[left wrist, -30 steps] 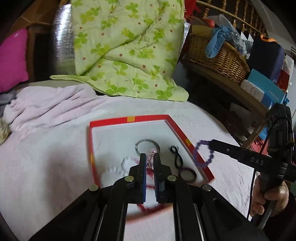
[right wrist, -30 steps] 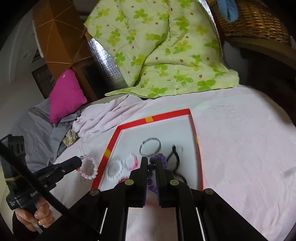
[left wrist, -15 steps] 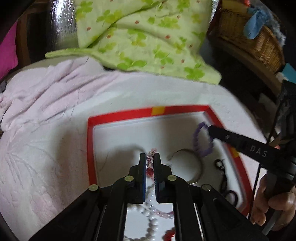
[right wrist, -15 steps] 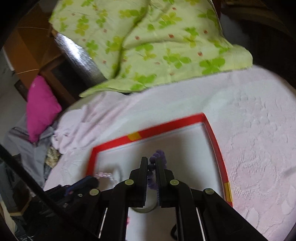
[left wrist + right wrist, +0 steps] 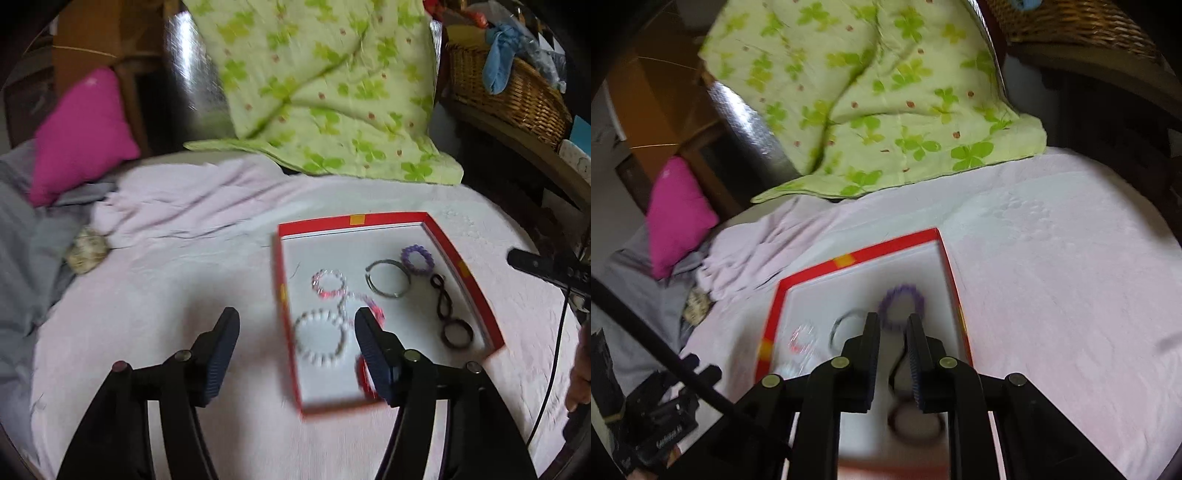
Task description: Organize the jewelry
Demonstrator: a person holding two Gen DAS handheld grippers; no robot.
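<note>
The red-edged box (image 5: 461,266) lay on the pink bedspread (image 5: 184,295), and all the jewelry sat inside it on its white floor. The purple bead bracelet (image 5: 417,258) was near the box's far right corner, touching or just beside the metal ring (image 5: 388,278). The dark hair ties (image 5: 448,314) ran along the box's right wall. The pink bead bracelet (image 5: 328,282) lay near the left wall, with the white bead bracelet (image 5: 321,338) closer to the box's near edge.

The left gripper (image 5: 295,350) had just been opening; its jaws stood wide apart with nothing held. The right gripper (image 5: 892,354) had its jaws just parting, a small gap between them, gripping nothing, the purple bracelet lying beyond its tips. A green clover quilt (image 5: 325,92) lay past the box's far edge.
</note>
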